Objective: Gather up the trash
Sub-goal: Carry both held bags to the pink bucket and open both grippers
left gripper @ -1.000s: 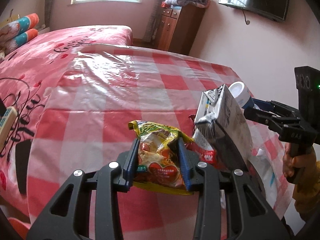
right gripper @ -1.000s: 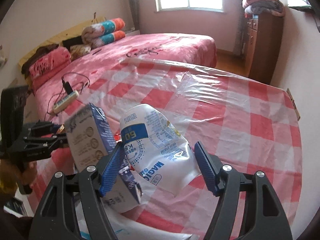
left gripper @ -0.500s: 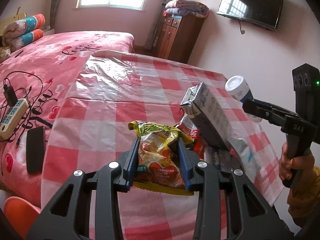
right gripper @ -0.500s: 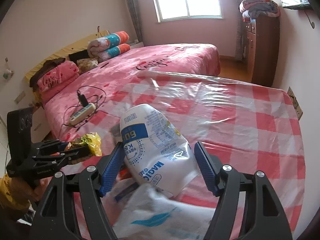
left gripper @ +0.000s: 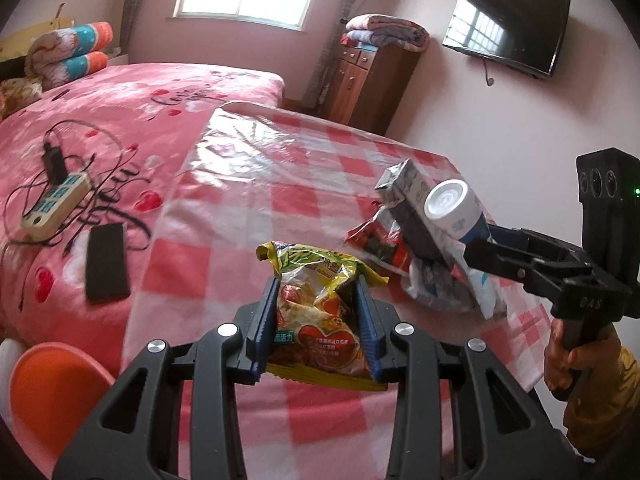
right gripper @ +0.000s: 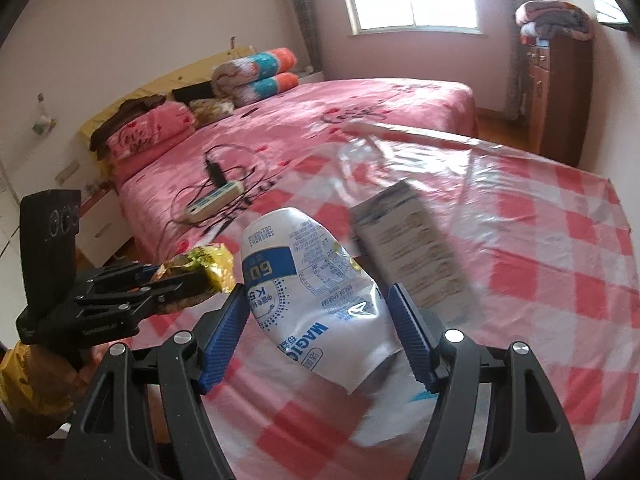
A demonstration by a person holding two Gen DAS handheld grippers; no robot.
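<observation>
Carton (left gripper: 404,196), red wrapper (left gripper: 374,240) lie right of centre on checked surface (left gripper: 256,184). Left gripper (left gripper: 318,316) clamps yellow snack bag (left gripper: 320,304); right gripper (right gripper: 320,316), angled down, grips white bottle (right gripper: 308,280).

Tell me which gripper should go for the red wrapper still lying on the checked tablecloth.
Neither is free: the left gripper is shut on the yellow snack bag, the right gripper on the white pouch. Once emptied, probably the right: the red wrapper lies by its side.
</observation>
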